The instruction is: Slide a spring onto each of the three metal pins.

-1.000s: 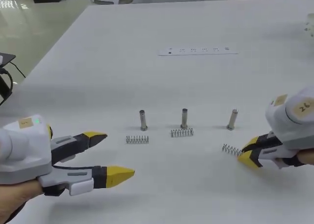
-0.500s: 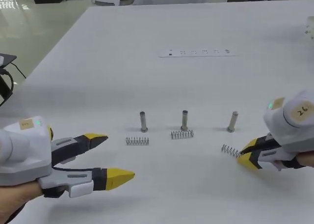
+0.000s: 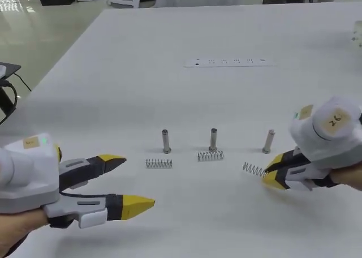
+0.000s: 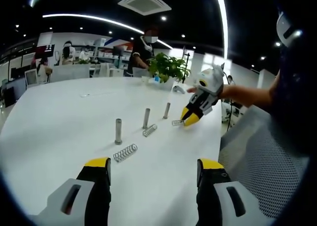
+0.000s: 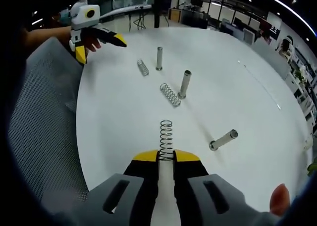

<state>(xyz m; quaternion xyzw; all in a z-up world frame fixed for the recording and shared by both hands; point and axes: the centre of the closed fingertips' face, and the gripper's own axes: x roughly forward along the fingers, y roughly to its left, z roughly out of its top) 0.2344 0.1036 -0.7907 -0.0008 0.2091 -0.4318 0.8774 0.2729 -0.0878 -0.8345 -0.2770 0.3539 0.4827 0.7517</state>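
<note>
Left gripper, jaws spread wide and empty, hovers well left of the middle pin. Nearer, the left pin stands with the left spring before it. The middle spring lies at the middle pin's foot, and a power strip lies beyond. To the right stands the right pin. The right gripper pinches the third spring by one end; its sticker's writing is unreadable.

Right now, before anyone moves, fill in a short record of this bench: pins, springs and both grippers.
pins: left pin, middle pin, right pin, all upright on the table, all bare
loose springs: left spring, middle spring, lying in front of the left and middle pins
right gripper: shut on third spring, holding one end
left gripper: open, holding nothing
</note>
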